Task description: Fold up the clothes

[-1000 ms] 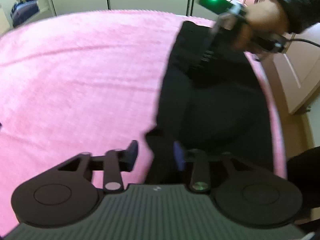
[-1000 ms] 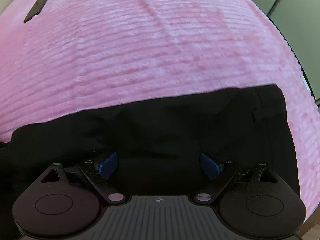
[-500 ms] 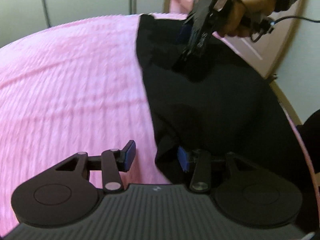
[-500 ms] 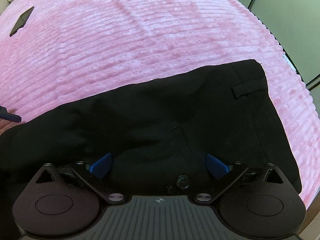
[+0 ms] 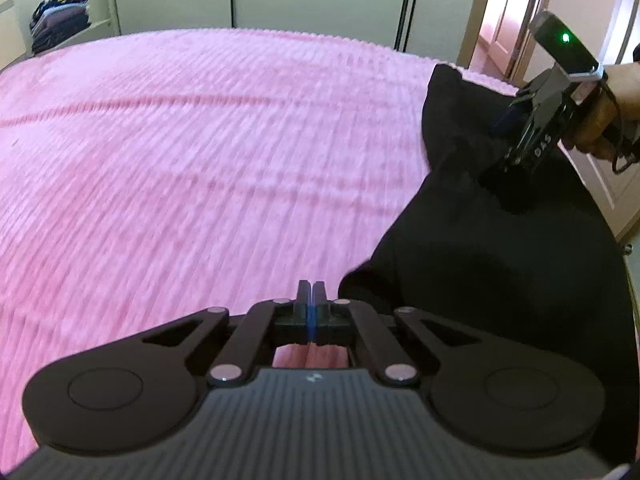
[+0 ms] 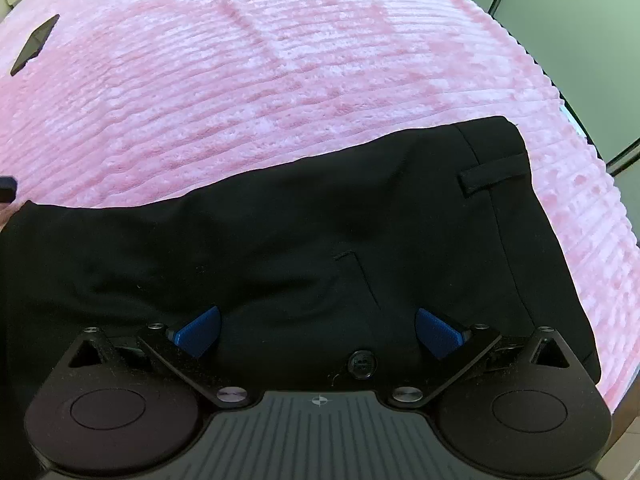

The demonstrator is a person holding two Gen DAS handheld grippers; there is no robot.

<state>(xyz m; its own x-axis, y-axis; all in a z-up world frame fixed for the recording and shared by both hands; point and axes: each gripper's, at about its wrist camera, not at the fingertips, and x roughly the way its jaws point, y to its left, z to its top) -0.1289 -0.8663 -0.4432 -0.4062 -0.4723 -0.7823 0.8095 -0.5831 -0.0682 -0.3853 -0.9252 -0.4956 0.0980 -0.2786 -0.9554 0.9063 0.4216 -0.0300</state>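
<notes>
Button [image 6: 362, 364] on black trousers [image 6: 320, 240] shows only from right wrist.

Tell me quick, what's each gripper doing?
Left gripper: shut, holding nothing.
Right gripper: opening wide above the black fabric trousers, holding nothing.

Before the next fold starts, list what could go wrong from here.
1. The left gripper is shut over the pink bedspread, beside the black trousers, with no cloth between its fingers: a pull may lift nothing.
2. The right gripper hangs open above the waistband; closing there may snag the button.
</notes>
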